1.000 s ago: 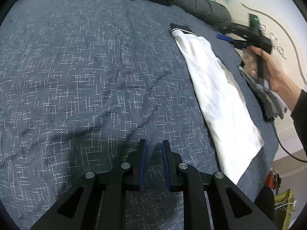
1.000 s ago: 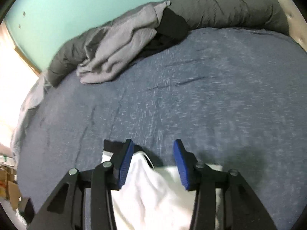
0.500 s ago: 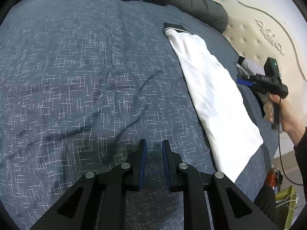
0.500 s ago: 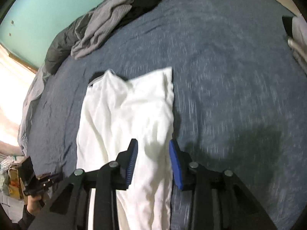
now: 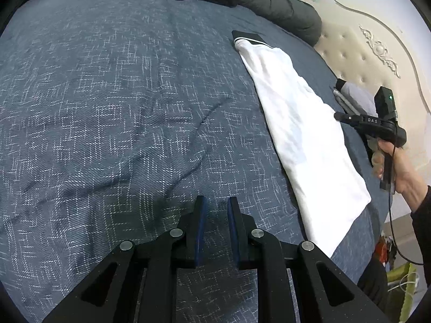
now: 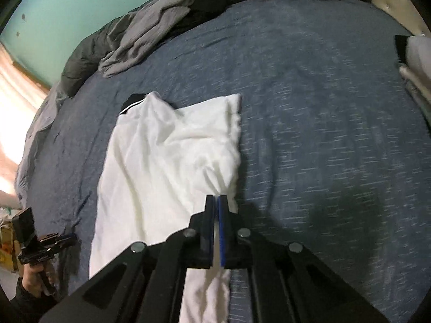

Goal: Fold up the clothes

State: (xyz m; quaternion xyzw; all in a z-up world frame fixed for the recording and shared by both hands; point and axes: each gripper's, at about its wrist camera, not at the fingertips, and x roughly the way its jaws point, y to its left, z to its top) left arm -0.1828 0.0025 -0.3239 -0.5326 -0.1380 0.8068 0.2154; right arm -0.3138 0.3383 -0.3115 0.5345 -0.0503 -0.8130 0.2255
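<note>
The right gripper [image 6: 216,202] has its blue pads pressed together on a pinch of the white garment [image 6: 167,161], and the cloth inside that pinch is hidden. The garment's near end runs under the gripper frame and off the bottom edge of the right wrist view. That view is smeared by motion — the weave of the blue bedspread [image 6: 323,134] blurs into streaks on its right side. A pale folded stack [image 6: 419,62] is cut off by the right edge; what it holds cannot be told. In the left wrist view, the person's sleeve [image 5: 421,215] leaves the frame at right, and small clutter [image 5: 388,247] beside the bed is too small to identify.
</note>
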